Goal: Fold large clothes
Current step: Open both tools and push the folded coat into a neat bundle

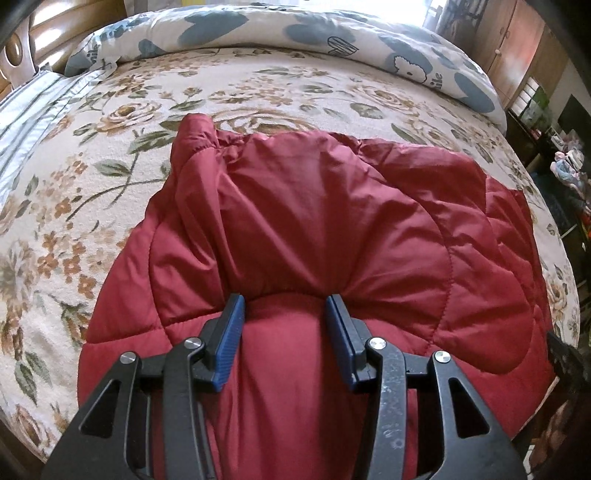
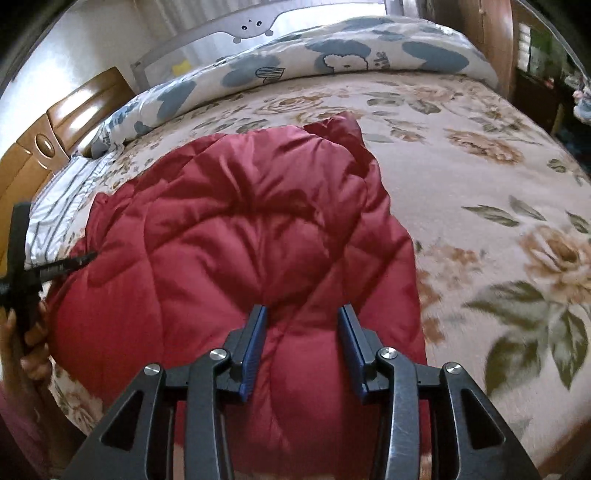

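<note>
A dark red quilted jacket (image 1: 314, 221) lies spread on the flowered bedspread (image 1: 92, 166); it also shows in the right wrist view (image 2: 240, 229). One sleeve end (image 1: 195, 136) points toward the far side. My left gripper (image 1: 284, 306) is open, its blue pads on either side of a bulge of red fabric near the jacket's near edge. My right gripper (image 2: 303, 314) is open in the same way over the jacket's near edge. The left gripper's black frame (image 2: 22, 266) and the hand holding it show at the left of the right wrist view.
A rolled blue-and-white duvet (image 1: 295, 33) lies along the far side of the bed. A striped pillow (image 1: 33, 107) sits at the left by the wooden headboard (image 2: 55, 129). Wooden cabinets (image 1: 517, 48) and clutter stand beyond the right bed edge.
</note>
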{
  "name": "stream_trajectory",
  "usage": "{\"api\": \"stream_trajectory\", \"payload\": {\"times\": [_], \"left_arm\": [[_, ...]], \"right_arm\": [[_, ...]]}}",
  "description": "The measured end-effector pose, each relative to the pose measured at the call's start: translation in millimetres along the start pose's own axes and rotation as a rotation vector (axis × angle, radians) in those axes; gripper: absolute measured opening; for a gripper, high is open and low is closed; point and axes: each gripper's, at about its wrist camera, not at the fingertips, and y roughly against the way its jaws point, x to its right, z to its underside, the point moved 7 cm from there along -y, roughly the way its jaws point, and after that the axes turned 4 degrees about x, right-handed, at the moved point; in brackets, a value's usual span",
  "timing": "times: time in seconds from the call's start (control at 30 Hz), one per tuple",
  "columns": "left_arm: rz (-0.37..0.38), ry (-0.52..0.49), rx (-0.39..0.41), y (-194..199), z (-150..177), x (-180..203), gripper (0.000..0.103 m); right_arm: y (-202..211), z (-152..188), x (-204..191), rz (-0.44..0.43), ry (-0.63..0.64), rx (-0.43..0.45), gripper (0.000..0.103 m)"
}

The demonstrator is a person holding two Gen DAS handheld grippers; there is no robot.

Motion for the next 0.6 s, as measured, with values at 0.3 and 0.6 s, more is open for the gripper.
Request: {"api": "stream_trajectory", "payload": {"times": [0.3, 0.6], "left_arm": [[0.028, 0.018, 0.042, 71.2, 31.6, 1.0, 0.058], [-0.04, -0.002, 0.006, 82.3, 70.4, 18.5, 0.069]], "right_arm": [[0.7, 7.8, 0.7, 0.012, 0.012, -0.003, 0.041], [22.4, 8.6, -15.1, 0.01, 0.026, 0.027, 0.044]]}}
